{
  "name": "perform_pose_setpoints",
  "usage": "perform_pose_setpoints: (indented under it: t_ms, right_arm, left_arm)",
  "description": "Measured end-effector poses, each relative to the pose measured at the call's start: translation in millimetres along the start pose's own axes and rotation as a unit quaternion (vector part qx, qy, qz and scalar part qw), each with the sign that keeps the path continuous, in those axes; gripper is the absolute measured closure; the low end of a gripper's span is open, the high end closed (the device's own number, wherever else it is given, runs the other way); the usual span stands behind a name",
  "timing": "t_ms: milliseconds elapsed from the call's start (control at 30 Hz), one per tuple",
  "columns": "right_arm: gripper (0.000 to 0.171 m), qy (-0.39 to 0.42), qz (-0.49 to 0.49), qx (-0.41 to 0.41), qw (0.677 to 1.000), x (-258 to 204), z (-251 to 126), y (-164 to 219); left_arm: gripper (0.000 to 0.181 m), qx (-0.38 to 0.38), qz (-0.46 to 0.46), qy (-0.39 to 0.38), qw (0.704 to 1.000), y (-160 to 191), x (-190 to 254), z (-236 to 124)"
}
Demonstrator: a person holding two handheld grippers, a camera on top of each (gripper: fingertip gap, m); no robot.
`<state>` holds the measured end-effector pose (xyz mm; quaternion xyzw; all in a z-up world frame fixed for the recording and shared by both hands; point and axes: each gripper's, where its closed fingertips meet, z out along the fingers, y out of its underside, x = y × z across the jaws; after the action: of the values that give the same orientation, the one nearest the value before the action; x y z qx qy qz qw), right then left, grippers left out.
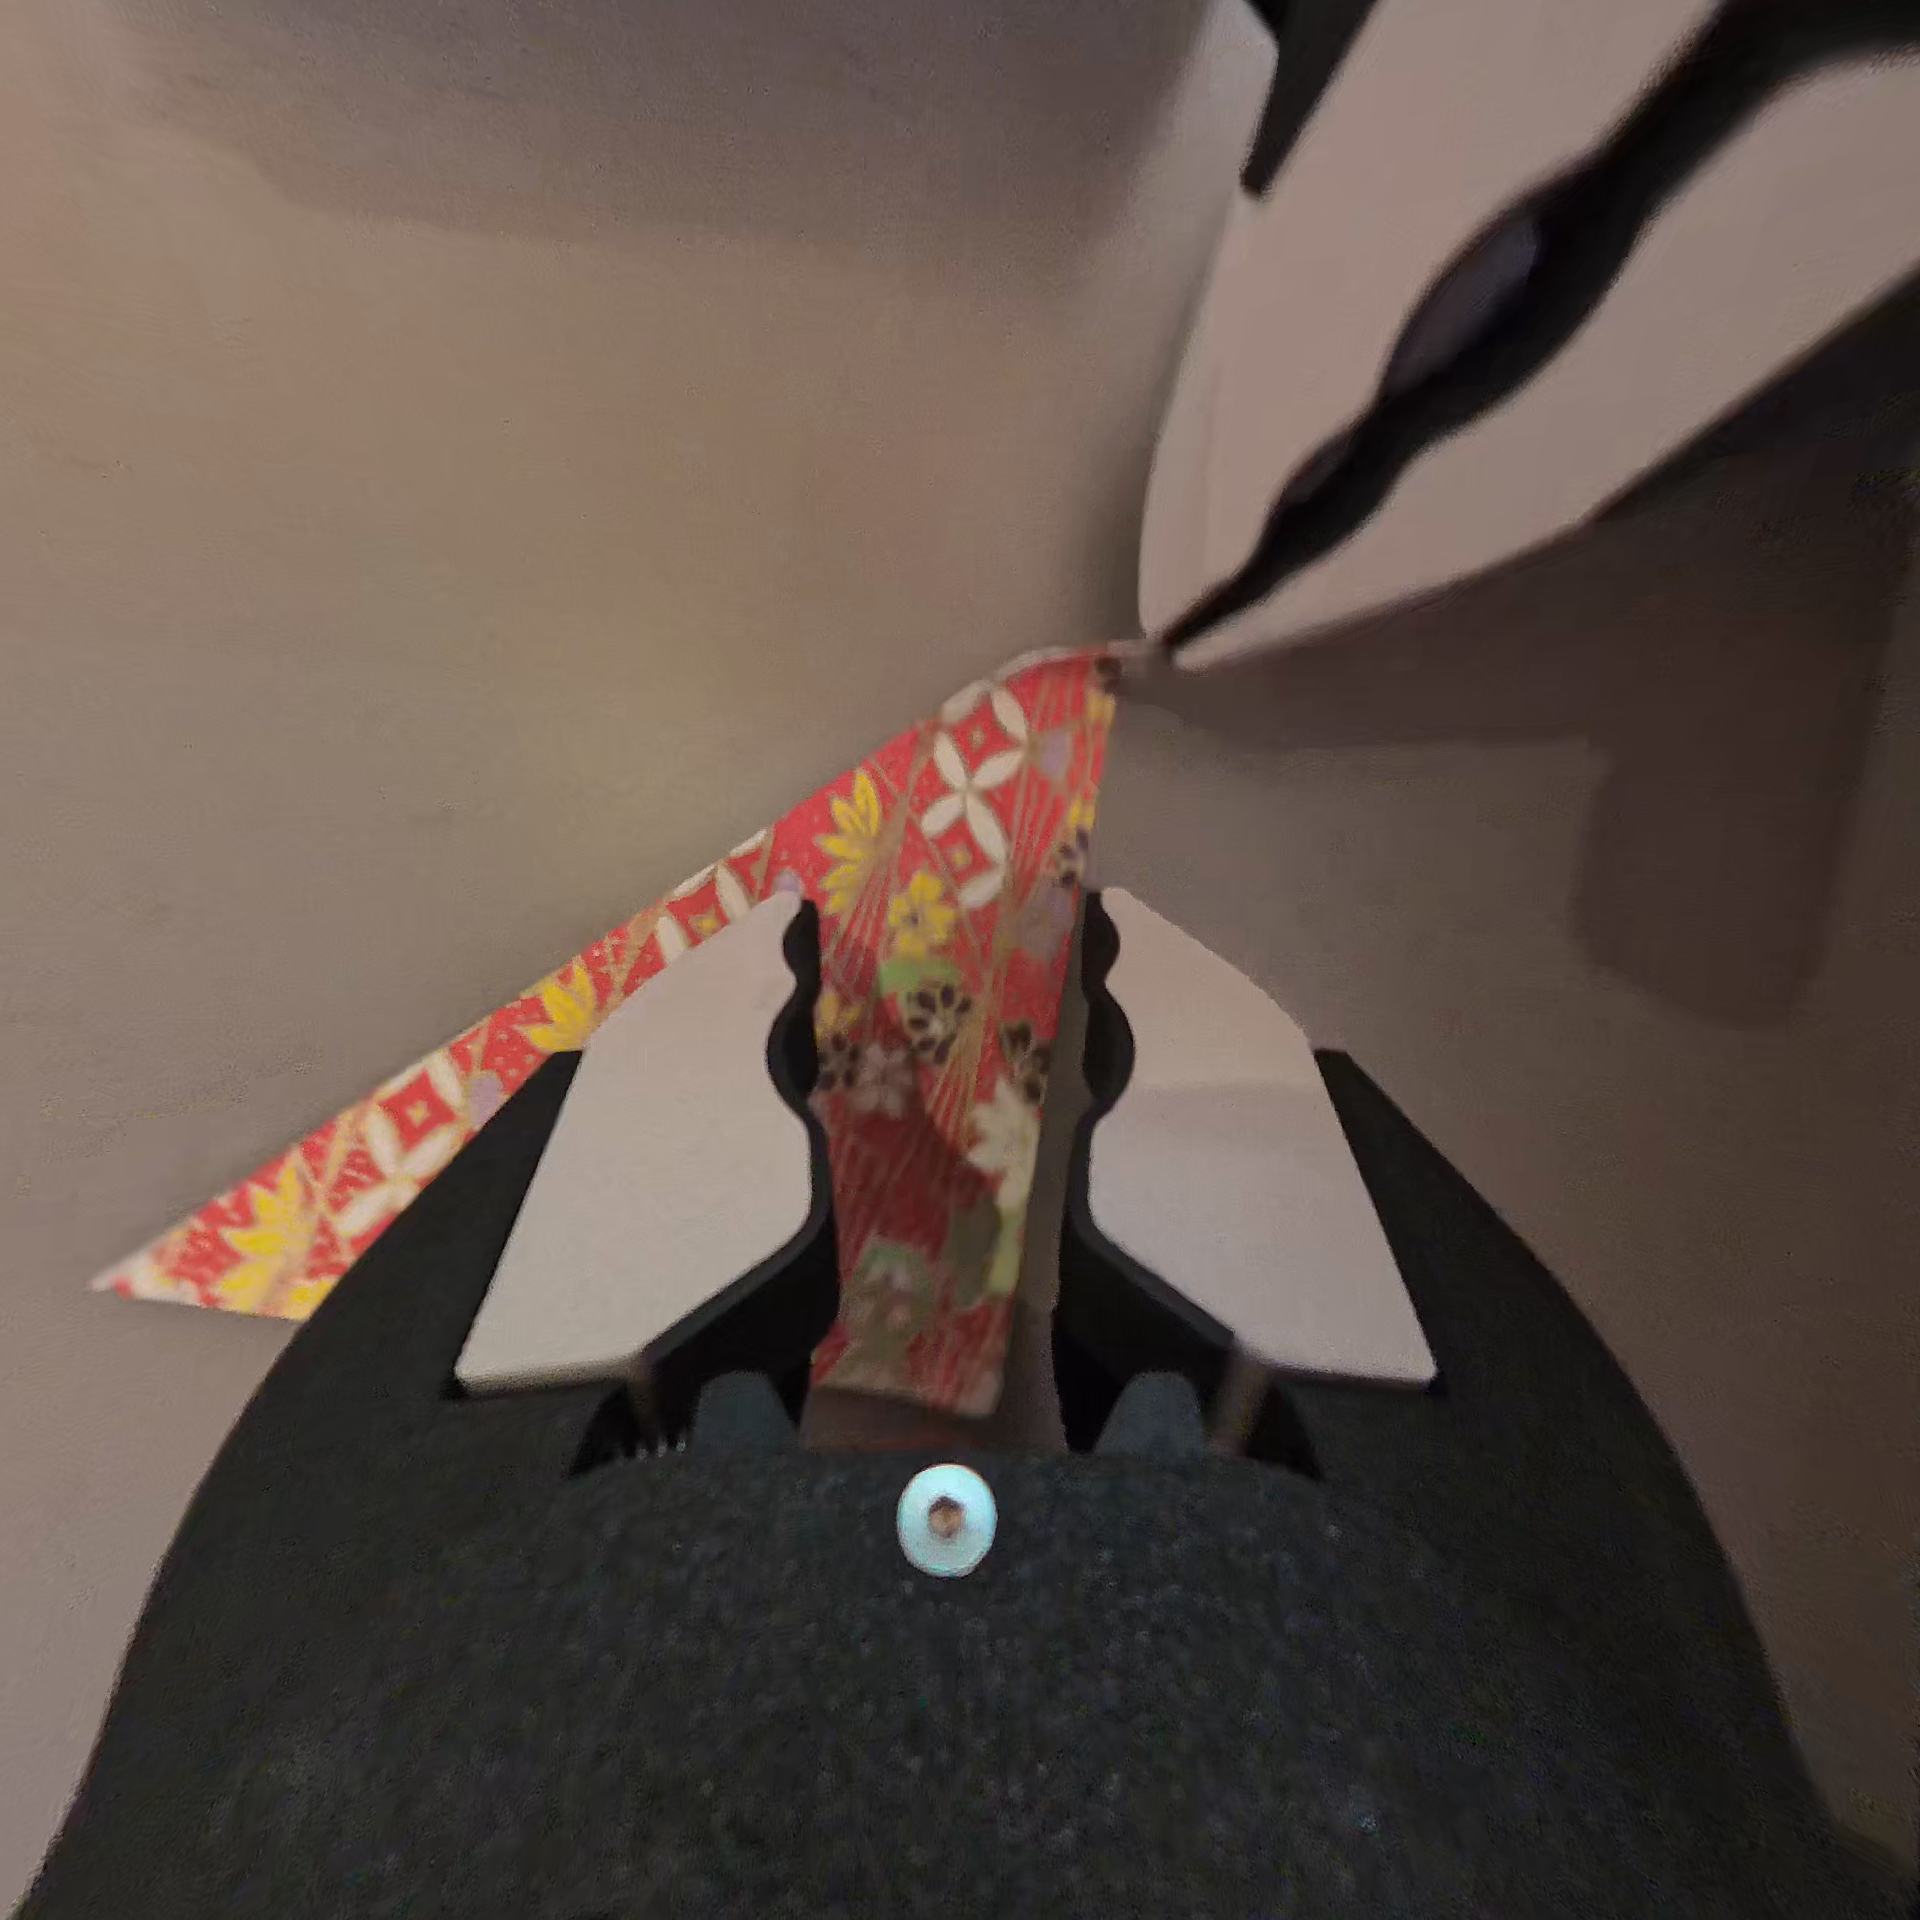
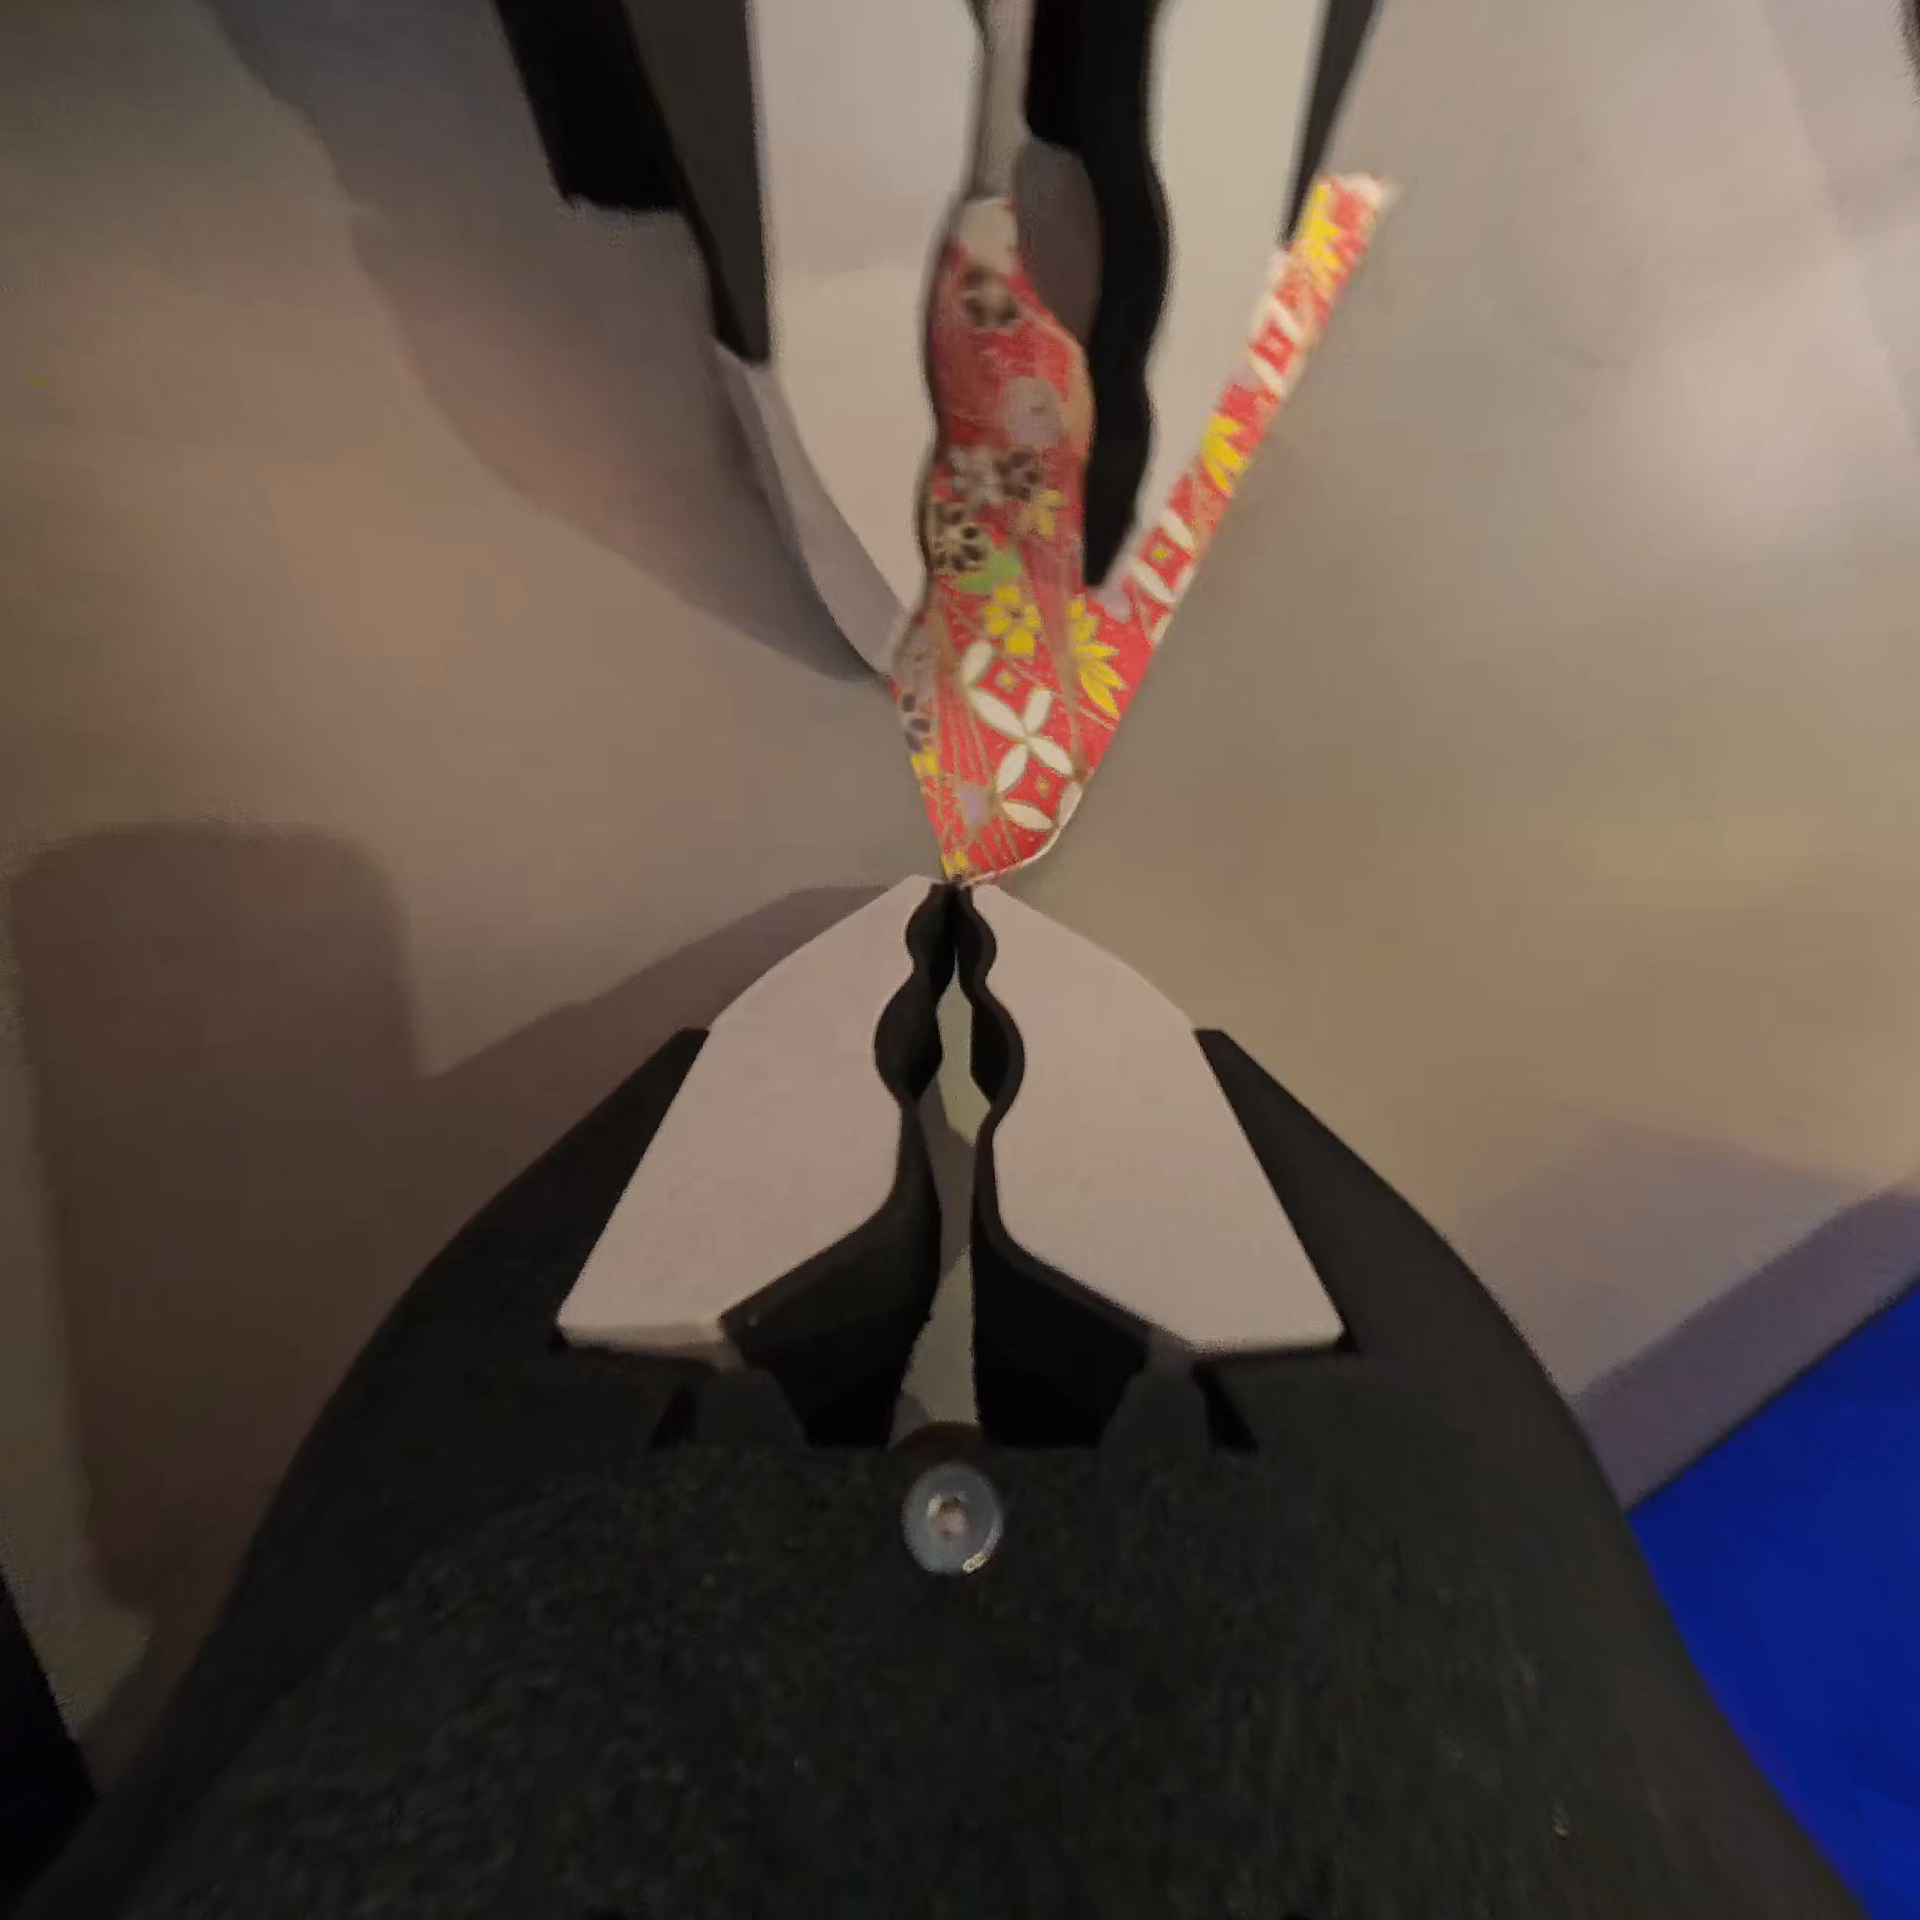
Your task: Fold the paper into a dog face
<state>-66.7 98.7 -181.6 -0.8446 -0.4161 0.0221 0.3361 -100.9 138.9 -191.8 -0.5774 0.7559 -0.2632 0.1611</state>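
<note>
I have the red floral-patterned origami paper (image 1: 966,831) up off the pale beige table (image 1: 416,520), already folded into a triangle, its long edge running out to a far corner. My right tongs (image 2: 951,894) are pinched shut on one tip of it. My left tongs (image 1: 951,914) stand apart, the folded flap hanging loose between the jaws and not clamped. By my reckoning the first diagonal fold is done, while the two ear folds and the chin tuck are not yet made, so I'm early on.
</note>
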Motion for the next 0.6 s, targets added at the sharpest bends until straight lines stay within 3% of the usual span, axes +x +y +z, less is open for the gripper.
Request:
perform_pose_setpoints:
  t_ms: [267,500,600]
  right_arm:
    - [0.171,0.004,0.023,0.002,1.0,23.3,-1.8,11.7]
    - [0.171,0.01,0.034,-0.006,0.999,29.0,-0.3,18.7]
    - [0.171,0.017,0.038,-0.012,0.999,34.0,-0.8,22.5]
  left_arm:
    - [0.146,0.069,0.096,0.003,0.993,-25.1,-8.4,-11.8]
    - [0.158,0.02,0.076,0.011,0.997,-10.8,-19.5,7.9]
    - [0.181,0.017,0.08,0.011,0.997,-9.1,-18.9,8.6]
